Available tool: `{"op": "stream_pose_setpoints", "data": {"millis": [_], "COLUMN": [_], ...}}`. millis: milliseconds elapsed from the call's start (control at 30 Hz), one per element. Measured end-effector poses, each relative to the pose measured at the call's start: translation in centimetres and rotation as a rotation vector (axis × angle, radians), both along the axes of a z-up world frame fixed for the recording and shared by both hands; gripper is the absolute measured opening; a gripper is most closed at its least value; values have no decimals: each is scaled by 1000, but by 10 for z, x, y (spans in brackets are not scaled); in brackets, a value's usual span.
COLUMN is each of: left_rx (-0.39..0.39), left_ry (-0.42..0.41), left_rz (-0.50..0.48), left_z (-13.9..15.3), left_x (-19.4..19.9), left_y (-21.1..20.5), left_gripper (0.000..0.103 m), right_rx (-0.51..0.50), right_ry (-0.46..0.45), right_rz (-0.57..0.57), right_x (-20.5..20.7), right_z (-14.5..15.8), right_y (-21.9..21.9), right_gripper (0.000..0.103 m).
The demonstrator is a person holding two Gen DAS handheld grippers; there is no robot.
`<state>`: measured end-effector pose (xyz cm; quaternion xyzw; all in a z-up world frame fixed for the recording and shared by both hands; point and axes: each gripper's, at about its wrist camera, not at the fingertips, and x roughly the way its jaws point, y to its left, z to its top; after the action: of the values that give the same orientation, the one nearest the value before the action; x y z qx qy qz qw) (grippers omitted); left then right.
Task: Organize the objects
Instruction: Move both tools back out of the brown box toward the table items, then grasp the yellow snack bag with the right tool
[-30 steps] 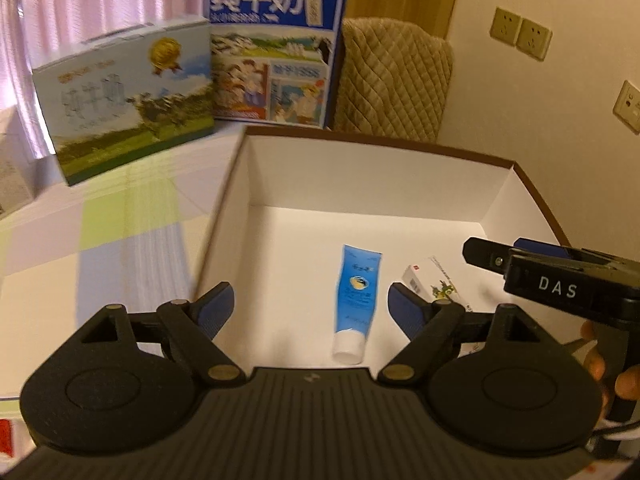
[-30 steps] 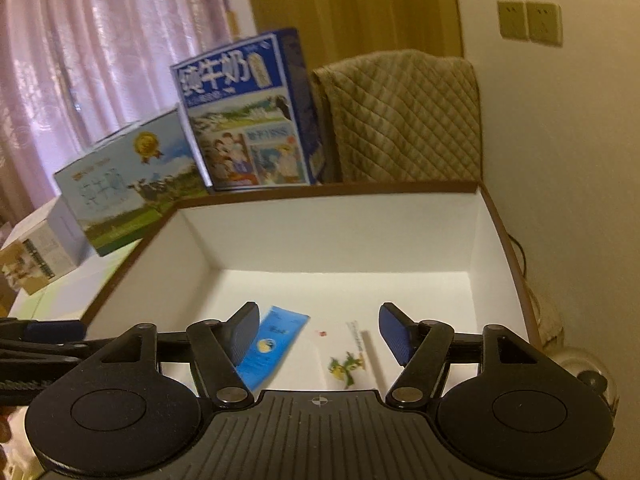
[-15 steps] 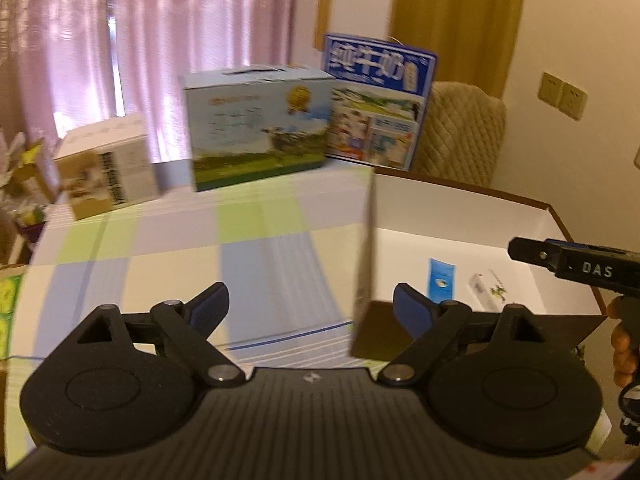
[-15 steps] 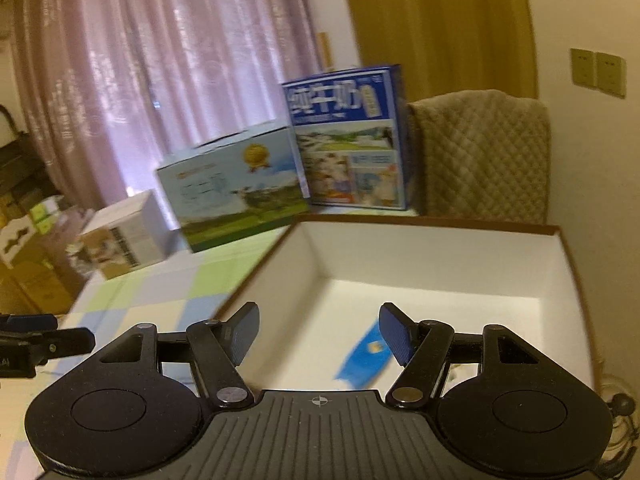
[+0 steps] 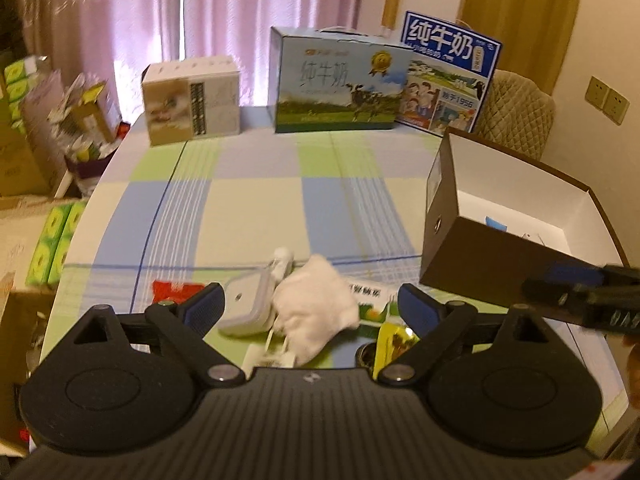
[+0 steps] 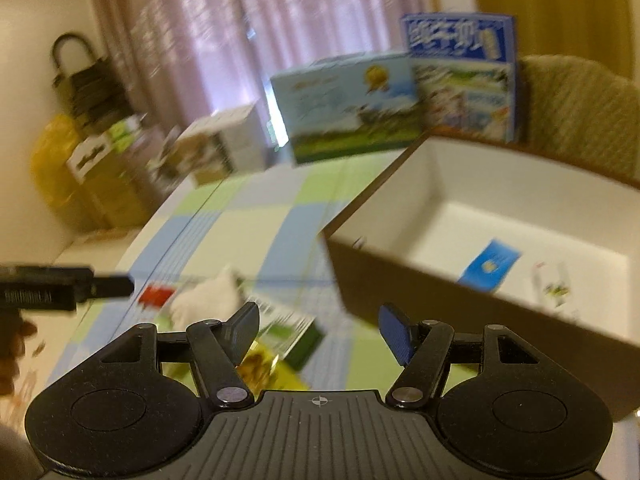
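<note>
Your table [image 5: 256, 208] wears a checked cloth of green, blue and cream squares. At its far edge stand a pale blue milk carton with a cow on it [image 5: 340, 86], a darker blue milk carton [image 5: 448, 80] and a small beige box [image 5: 192, 100]. On the right sits the brown cardboard box with a white inside [image 5: 472, 264]; a blue tube [image 6: 490, 266] and a small white packet [image 6: 554, 286] lie on its floor.

Near you, left of that box, the loose things lie in a heap — a crumpled white cloth [image 5: 316, 308], a flat grey-white square case [image 5: 248, 308] touching it, a green-and-white packet [image 5: 370, 300], a yellow foil sachet [image 5: 394, 340] and a red packet [image 5: 172, 290].

Your left gripper [image 5: 310, 304] hangs above this heap, jaws spread wide with nothing between them. Your right gripper [image 6: 320, 330] — its view is blurred — is likewise parted and empty, near the box's front corner.
</note>
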<state>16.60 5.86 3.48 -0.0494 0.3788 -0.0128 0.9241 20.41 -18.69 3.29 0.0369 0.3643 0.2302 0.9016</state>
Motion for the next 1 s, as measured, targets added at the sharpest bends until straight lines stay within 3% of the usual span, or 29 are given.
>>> {"op": "stream_pose_setpoints", "data": {"millis": [200, 467, 733, 1000], "left_rx": [-33, -28, -33, -22], "left_ry": [44, 115, 147, 171], "left_rz": [67, 94, 95, 103], "left_z": [-16, -45, -57, -64], "left_x": [-20, -23, -19, -16], "left_y": [21, 37, 43, 45], "left_gripper": [91, 91, 91, 91], "right_rx": [-27, -156, -140, -184], "right_ry": [55, 32, 85, 89], "right_rz": [148, 336, 422, 428], "right_x": [-3, -7, 5, 13], "right_z": [-34, -64, -83, -100], "right_y": [21, 49, 61, 67], "right_gripper": [64, 64, 74, 75]}}
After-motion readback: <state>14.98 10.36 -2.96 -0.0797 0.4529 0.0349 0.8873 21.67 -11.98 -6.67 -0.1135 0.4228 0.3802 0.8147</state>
